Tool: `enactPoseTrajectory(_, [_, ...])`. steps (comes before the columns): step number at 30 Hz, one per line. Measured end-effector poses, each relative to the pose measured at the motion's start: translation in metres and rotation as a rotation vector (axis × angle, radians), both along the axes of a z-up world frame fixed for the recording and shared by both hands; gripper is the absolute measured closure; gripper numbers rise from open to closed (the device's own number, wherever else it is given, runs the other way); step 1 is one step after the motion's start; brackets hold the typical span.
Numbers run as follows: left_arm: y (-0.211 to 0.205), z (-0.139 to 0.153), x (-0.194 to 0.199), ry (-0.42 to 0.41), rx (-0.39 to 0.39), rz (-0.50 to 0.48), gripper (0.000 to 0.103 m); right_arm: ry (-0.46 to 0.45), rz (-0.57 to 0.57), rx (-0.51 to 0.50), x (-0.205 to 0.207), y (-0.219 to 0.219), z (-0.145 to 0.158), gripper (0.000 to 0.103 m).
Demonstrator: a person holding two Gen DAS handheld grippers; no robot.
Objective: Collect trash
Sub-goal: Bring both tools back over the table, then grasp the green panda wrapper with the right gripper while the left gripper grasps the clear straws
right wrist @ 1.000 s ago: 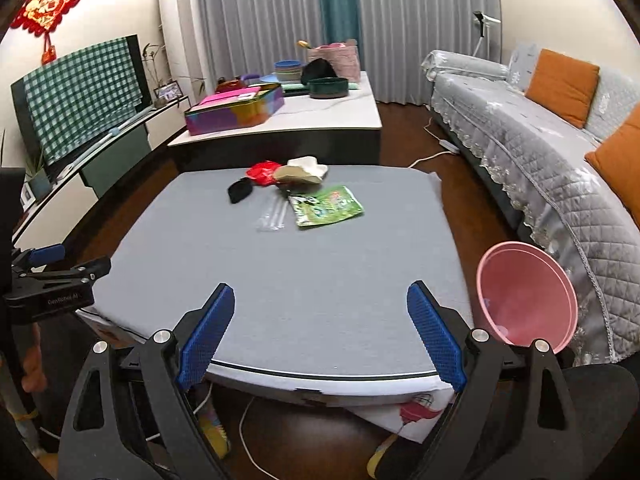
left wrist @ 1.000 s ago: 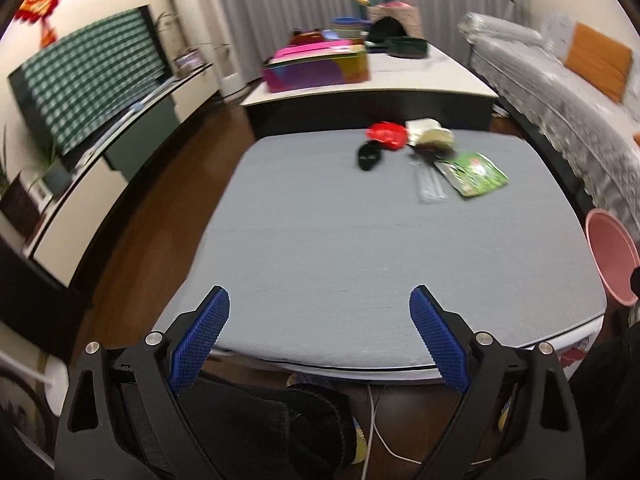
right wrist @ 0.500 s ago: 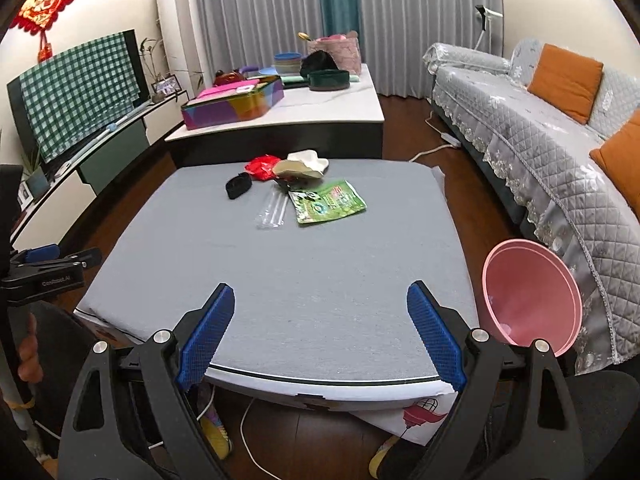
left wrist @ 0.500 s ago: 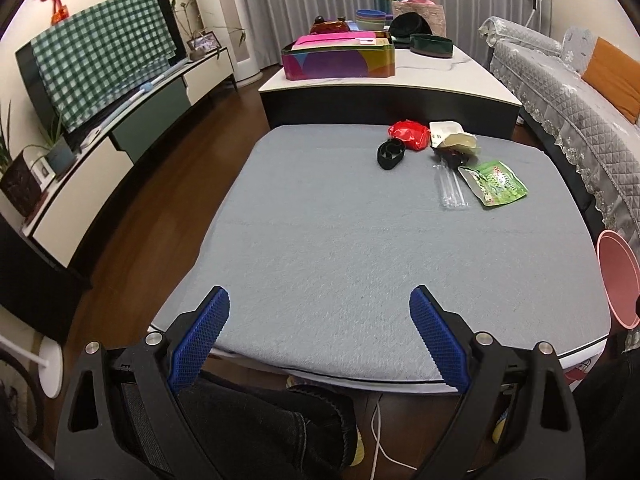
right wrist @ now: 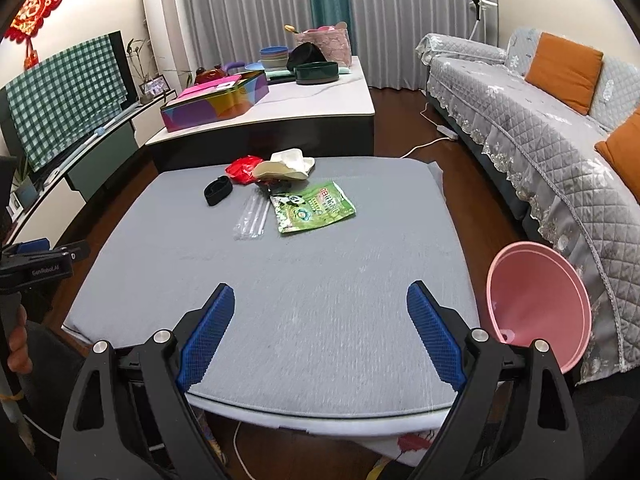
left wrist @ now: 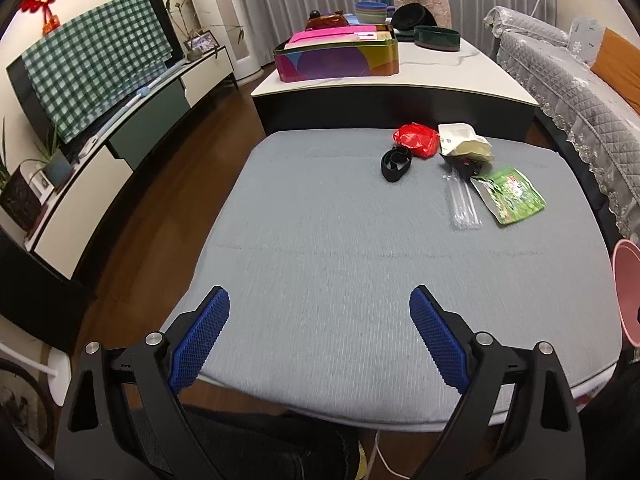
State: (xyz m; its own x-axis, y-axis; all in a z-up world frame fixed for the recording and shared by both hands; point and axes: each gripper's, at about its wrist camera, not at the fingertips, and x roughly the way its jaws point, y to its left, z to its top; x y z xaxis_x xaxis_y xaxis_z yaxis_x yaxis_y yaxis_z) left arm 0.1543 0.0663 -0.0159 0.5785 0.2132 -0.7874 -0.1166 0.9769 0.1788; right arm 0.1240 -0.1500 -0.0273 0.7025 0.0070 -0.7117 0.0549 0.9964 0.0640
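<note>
While the left gripper hangs over the near edge of the grey-covered bench with its blue pads spread wide and nothing between them, the trash sits in a cluster at the far side of that bench. From left to right in the left wrist view, the cluster starts with a black band curled into a loop, lying just beside a crumpled red wrapper. Next comes a cream paper carton, tipped over a small dark item too hidden to name. A clear plastic sleeve lies nearer than the carton, and the green snack bag lies flat just to its right.

Further right, a pink bin stands off the bench's right edge, tilted so that its mouth faces the camera in the right wrist view, close to the grey quilted sofa. The right gripper hovers over the near edge of the bench as well, pads wide apart and holding nothing, well apart from the trash.
</note>
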Motion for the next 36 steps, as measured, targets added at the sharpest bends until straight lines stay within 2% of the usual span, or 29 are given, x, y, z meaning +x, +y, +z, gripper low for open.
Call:
enactPoseTrajectory(6, [-0.005, -0.008, 0.049, 0.037, 0.002, 0.009, 0.014, 0.001, 0.030, -0.012, 0.049, 0.002, -0.008, 0.028])
enactPoseTrajectory(8, [-0.007, -0.012, 0.067, 0.045, -0.001, 0.014, 0.014, 0.012, 0.040, -0.016, 0.072, 0.005, -0.016, 0.035])
enactPoseTrajectory(11, [-0.010, -0.023, 0.095, 0.069, -0.012, 0.027, 0.014, 0.050, 0.053, -0.011, 0.106, 0.009, -0.033, 0.039])
enactPoseTrajectory(15, [-0.010, -0.047, 0.124, 0.131, -0.026, 0.029, 0.014, 0.118, 0.073, -0.015, 0.147, 0.019, -0.067, 0.039])
enactPoseTrajectory(18, [-0.007, -0.068, 0.137, 0.175, -0.021, 0.037, 0.014, 0.160, 0.085, -0.020, 0.168, 0.029, -0.088, 0.039])
enactPoseTrajectory(20, [-0.004, -0.077, 0.142, 0.207, -0.043, 0.046, 0.014, 0.180, 0.099, -0.039, 0.182, 0.037, -0.101, 0.043])
enactPoseTrajectory(25, [-0.003, -0.084, 0.148, 0.218, -0.049, 0.045, 0.014, 0.192, 0.114, -0.069, 0.211, 0.052, -0.123, 0.048])
enactPoseTrajectory(30, [-0.005, -0.089, 0.149, 0.230, -0.047, 0.036, 0.014, 0.218, 0.120, -0.064, 0.230, 0.055, -0.139, 0.048])
enactPoseTrajectory(31, [-0.007, -0.090, 0.148, 0.233, -0.047, 0.035, 0.014, 0.213, 0.112, -0.073, 0.231, 0.055, -0.141, 0.051])
enactPoseTrajectory(32, [-0.006, -0.090, 0.151, 0.235, -0.049, 0.032, 0.014, 0.207, 0.110, -0.074, 0.230, 0.054, -0.141, 0.066])
enactPoseTrajectory(36, [-0.011, -0.090, 0.151, 0.235, -0.048, 0.021, 0.014, 0.179, 0.139, -0.056, 0.222, 0.054, -0.135, 0.078])
